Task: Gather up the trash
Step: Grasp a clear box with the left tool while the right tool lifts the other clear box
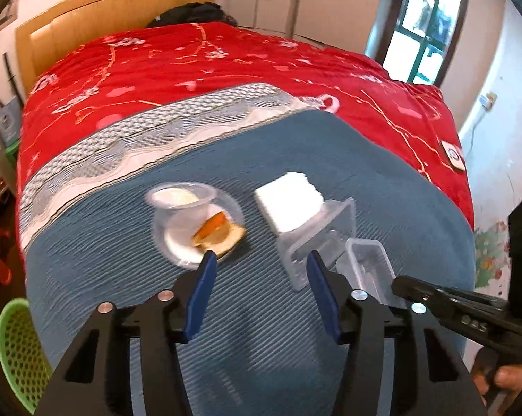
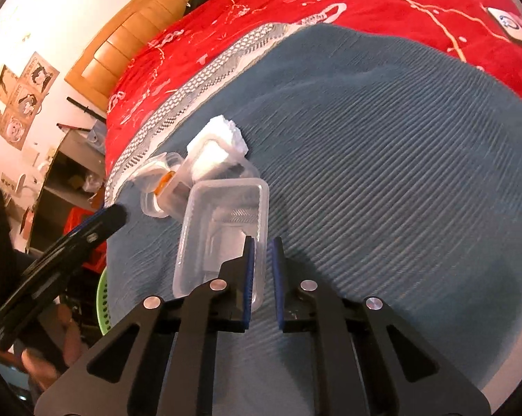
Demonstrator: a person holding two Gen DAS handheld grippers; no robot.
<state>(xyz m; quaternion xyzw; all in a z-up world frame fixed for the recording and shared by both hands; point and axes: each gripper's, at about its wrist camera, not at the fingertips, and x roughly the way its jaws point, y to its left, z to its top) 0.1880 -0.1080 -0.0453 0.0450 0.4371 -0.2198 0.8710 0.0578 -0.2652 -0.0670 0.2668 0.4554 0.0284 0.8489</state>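
Observation:
Trash lies on a blue blanket (image 1: 122, 242) over the bed. A clear plastic cup (image 1: 181, 201) rests tipped on a clear lid with an orange food scrap (image 1: 214, 234). Right of it, a white foam block (image 1: 288, 204) leans on a clear plastic holder (image 1: 316, 239). My left gripper (image 1: 261, 256) hovers open over the blanket between the lid and the holder, with nothing between its pads. My right gripper (image 2: 262, 241) is shut on the right wall of a clear rectangular tray (image 2: 222, 215). That tray (image 1: 368, 263) also shows in the left wrist view.
A green perforated basket (image 1: 18, 343) stands on the floor at the bed's left side. A red patterned quilt (image 1: 226, 62) covers the far half of the bed, with a small card (image 1: 453, 156) on its right edge. Shelves and red stools crowd the left.

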